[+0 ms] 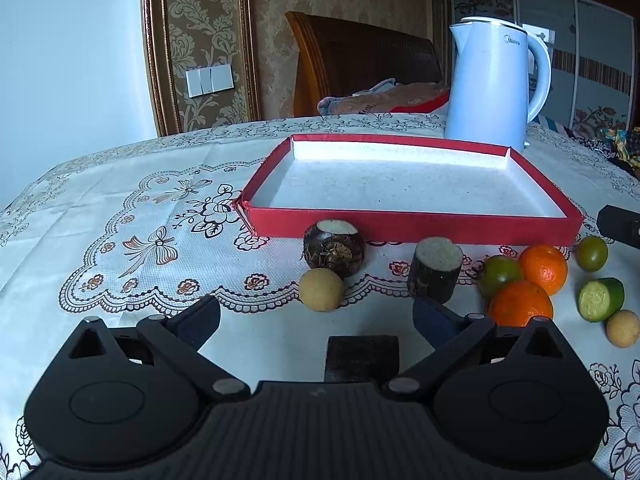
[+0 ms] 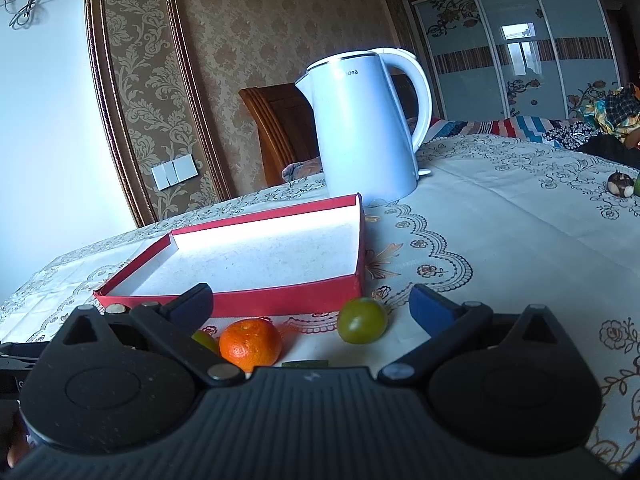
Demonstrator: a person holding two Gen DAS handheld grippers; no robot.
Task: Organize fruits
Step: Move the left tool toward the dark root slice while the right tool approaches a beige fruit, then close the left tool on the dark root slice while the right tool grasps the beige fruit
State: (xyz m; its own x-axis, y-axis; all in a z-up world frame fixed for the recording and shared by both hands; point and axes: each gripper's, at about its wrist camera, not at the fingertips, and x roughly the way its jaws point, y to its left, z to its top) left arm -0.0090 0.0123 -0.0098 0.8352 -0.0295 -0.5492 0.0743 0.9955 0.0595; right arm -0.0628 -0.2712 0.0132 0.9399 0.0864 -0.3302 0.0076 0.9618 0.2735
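A bench [image 1: 100, 208] under a cream cloth printed with flowers and bows fills both views, with damask wallpaper, a white wall switch [image 1: 209, 81] and a wooden headboard [image 1: 360, 60] behind it. A shallow red tray [image 1: 400, 230], white inside, lies at mid bench, and a white kettle [image 1: 496, 84] stands just behind its far right corner. In the left wrist view, fruit sits along the tray's near edge: a cut dark taro [image 1: 334, 250], a small tan fruit [image 1: 321, 290], a dark cut stub [image 1: 435, 270], then two oranges [image 1: 520, 304], green fruits and a cut cucumber piece [image 1: 600, 300] at far right. The left gripper [image 1: 316, 316] is spread wide and holds nothing. Only the right wrist view shows the mirrored wardrobe doors [image 2: 520, 48] and one more piece of fruit at the far right edge [image 2: 621, 189]. The right gripper [image 2: 312, 306] is likewise spread, with an orange [image 2: 250, 344] and a green fruit [image 2: 362, 320] lying between its fingers, untouched.
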